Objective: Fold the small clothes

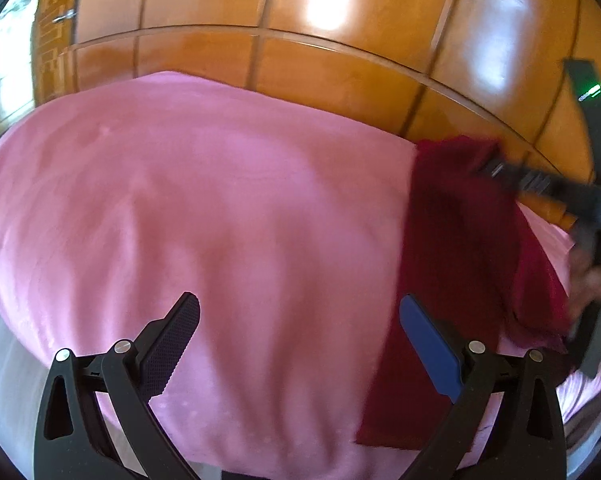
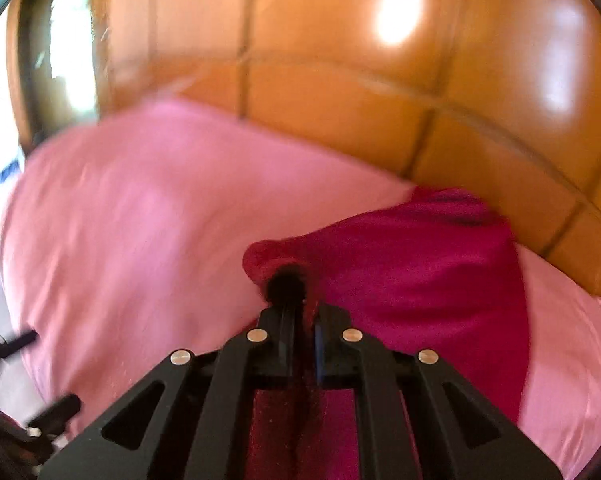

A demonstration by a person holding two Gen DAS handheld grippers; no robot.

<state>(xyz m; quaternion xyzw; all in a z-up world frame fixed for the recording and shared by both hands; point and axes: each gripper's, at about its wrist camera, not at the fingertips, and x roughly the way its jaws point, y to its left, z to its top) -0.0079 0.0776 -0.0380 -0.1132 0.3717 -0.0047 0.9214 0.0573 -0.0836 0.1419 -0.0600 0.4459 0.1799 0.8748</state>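
A dark red cloth point(image 1: 456, 264) lies at the right of the frame on a pink sheet point(image 1: 204, 208), its upper edge against the glossy wooden headboard point(image 1: 340, 76). The right gripper point(image 2: 296, 280) is clenched on a bunched fold of the cloth. The left gripper point(image 1: 300, 320) hangs spread wide and empty over the sheet, lower centre.

My left gripper point(image 1: 300, 316) hangs with its jaws wide apart over the pink sheet point(image 1: 188, 200), nothing between them. To its right a dark red cloth point(image 1: 456, 248) lies across the sheet, one corner lifted where my right gripper point(image 1: 496, 168), blurred, meets it. Glossy orange wooden panels point(image 1: 300, 40) rise just behind.
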